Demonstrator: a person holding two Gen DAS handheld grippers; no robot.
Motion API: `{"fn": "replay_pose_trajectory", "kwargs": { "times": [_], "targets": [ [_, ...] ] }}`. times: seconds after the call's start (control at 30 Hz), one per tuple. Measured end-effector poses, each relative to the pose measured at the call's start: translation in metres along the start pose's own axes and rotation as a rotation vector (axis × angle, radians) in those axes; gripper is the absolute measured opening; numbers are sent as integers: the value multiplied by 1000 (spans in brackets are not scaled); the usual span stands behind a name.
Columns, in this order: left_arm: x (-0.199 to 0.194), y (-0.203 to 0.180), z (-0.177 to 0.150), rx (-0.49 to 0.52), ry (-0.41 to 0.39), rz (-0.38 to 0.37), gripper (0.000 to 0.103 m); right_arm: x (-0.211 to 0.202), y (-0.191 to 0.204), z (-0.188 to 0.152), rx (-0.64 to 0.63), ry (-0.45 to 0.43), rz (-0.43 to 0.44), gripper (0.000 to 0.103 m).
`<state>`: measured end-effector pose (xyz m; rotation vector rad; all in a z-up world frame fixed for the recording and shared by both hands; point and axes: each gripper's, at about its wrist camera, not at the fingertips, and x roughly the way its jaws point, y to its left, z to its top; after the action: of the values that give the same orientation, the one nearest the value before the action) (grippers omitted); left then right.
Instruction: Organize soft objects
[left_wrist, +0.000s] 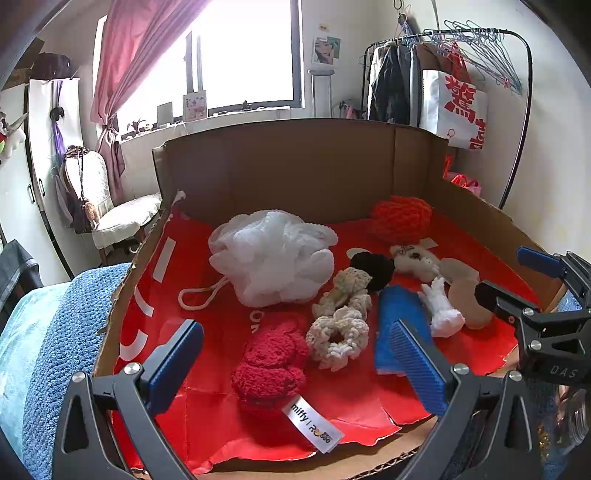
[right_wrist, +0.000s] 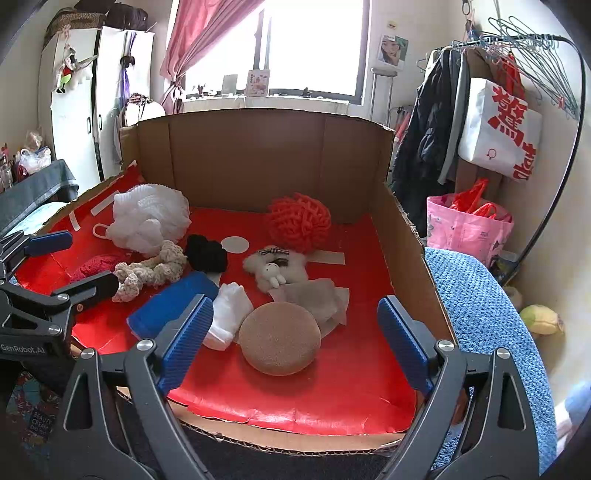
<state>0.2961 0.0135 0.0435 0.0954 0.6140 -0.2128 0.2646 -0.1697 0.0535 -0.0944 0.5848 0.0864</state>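
Across the red paper lining of the open cardboard box (right_wrist: 402, 236), the soft things lie loose in a scattered cluster rather than sorted into groups. At the back left sits the white bath pouf (left_wrist: 271, 256) with its cord loop trailing forward, and at the back right the orange-red pouf (right_wrist: 299, 221). Between them, nearer the front, lie the black scrunchie (right_wrist: 205, 253), the cream crocheted scrunchie (left_wrist: 341, 319), the blue sponge (right_wrist: 171, 308), the white sock (right_wrist: 229, 314), the small plush rabbit (right_wrist: 273, 267), a grey cloth (right_wrist: 319, 299) and the round tan sponge (right_wrist: 279, 338), several of them touching or overlapping. The red plush (left_wrist: 271, 363), with its label turned up, lies nearest the front left. Both tools hover at the box's near edge with nothing between their pads: the left gripper (left_wrist: 295, 363) is spread wide and framed around the red plush, which suits a grab from above on a thing that will squash and yield; the right gripper (right_wrist: 295, 343) is likewise spread, straddling the tan sponge. Such a jumble would fit either things waiting to be sorted or things already gathered into the box as their home, so I would not judge which.
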Motion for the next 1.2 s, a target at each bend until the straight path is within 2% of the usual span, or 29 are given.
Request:
{"fn": "replay_pose_trajectory", "kwargs": {
  "times": [1.2],
  "targets": [
    [3, 0, 0, 3, 8, -9, 103, 0, 1, 0, -3, 1, -3, 93]
  ]
}}
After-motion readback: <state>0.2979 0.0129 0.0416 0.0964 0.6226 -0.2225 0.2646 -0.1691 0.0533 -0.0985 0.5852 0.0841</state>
